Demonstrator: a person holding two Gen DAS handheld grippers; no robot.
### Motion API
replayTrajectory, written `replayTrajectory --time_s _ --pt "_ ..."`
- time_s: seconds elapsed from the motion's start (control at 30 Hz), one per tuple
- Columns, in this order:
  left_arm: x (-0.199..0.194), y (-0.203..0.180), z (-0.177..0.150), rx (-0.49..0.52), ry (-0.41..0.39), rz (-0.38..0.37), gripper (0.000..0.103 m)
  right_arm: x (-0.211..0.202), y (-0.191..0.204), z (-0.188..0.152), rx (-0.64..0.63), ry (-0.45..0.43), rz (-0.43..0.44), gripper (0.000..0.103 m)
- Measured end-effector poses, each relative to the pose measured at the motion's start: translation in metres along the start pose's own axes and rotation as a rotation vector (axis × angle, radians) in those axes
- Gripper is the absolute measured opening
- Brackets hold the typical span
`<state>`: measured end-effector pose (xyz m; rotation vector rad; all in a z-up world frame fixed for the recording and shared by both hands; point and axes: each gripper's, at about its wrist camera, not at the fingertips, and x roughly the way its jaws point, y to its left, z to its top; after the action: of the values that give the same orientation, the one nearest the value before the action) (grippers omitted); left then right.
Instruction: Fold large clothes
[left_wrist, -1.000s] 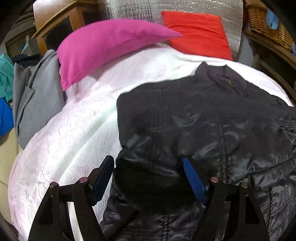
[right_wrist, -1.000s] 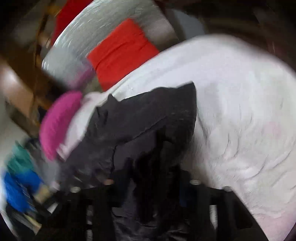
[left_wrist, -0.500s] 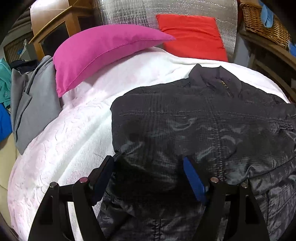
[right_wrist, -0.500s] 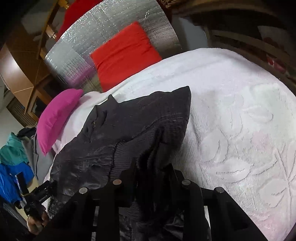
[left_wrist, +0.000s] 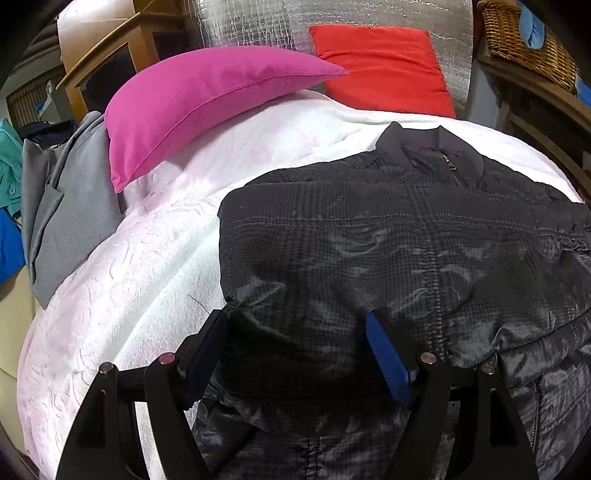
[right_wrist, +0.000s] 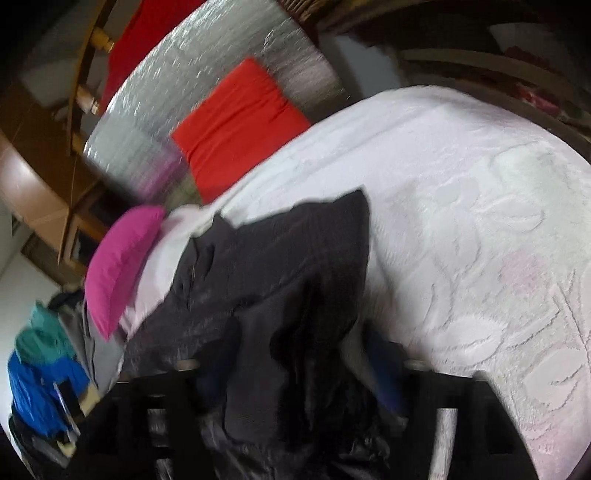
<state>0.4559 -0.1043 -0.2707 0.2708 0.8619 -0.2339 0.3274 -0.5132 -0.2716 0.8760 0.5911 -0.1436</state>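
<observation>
A dark, shiny jacket (left_wrist: 369, 240) lies on the white bedspread (left_wrist: 147, 277), collar and zip toward the pillows, one sleeve folded across its front. My left gripper (left_wrist: 297, 325) hovers low over that folded part. It is open, with its blue pads (left_wrist: 384, 354) wide apart on either side of the fabric. In the blurred right wrist view the jacket (right_wrist: 277, 277) is bunched up on its right side. My right gripper (right_wrist: 291, 365) is opening, and the dark cloth lies loose between its jaws.
A pink pillow (left_wrist: 203, 103) and a red pillow (left_wrist: 384, 70) lean on a silver foil headboard (left_wrist: 258, 26). A grey garment (left_wrist: 62, 221) hangs off the bed's left side by blue and teal clothes (right_wrist: 40, 369). A wicker basket (left_wrist: 524, 40) sits at the back right.
The right gripper's jaws have parted from the bunched jacket fabric they pinched, and its view has rolled and blurred. The left gripper has hardly moved and stays open.
</observation>
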Motion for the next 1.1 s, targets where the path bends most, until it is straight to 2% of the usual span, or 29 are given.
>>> replayTrajectory --time_s 0.2,0.27,0.3,0.43,0.6,0.7,0.87,0.97,1.0,1.03,1.1 --pt "0.000 -0.004 -0.001 0.022 -0.006 0.012 0.078 0.029 -0.002 -0.003 -0.032 0.061 -0.025 0.073" --pt "0.001 -0.005 -0.001 0.028 -0.009 0.016 0.078 0.040 0.004 -0.007 -0.087 0.066 -0.052 0.065" --pt "0.001 -0.005 -0.001 0.031 -0.010 0.016 0.078 0.042 0.007 -0.008 -0.102 0.065 -0.058 0.052" --pt "0.000 -0.005 -0.002 0.039 -0.015 0.021 0.078 0.035 0.026 -0.010 -0.182 0.001 -0.120 0.041" --pt "-0.001 -0.004 -0.002 0.036 -0.017 0.016 0.078 0.006 0.035 -0.008 -0.174 -0.072 -0.073 0.036" --pt "-0.002 -0.004 -0.003 0.036 -0.019 0.009 0.078 -0.004 0.032 -0.007 -0.164 -0.081 -0.070 0.036" --pt "-0.004 -0.004 -0.003 0.034 -0.022 0.002 0.078 0.022 0.010 -0.011 -0.099 0.040 -0.113 0.038" --pt "-0.005 -0.003 -0.003 0.033 -0.024 0.003 0.078 0.020 0.007 -0.008 -0.055 0.047 -0.083 0.039" --pt "-0.005 -0.002 -0.003 0.032 -0.025 0.002 0.078 0.019 0.006 -0.007 -0.049 0.052 -0.076 0.046" --pt "-0.005 -0.002 -0.003 0.031 -0.025 0.002 0.078 0.019 0.006 -0.007 -0.042 0.061 -0.070 0.062" --pt "-0.006 -0.001 -0.003 0.030 -0.026 0.004 0.078 0.018 0.005 -0.007 -0.036 0.068 -0.071 0.071"
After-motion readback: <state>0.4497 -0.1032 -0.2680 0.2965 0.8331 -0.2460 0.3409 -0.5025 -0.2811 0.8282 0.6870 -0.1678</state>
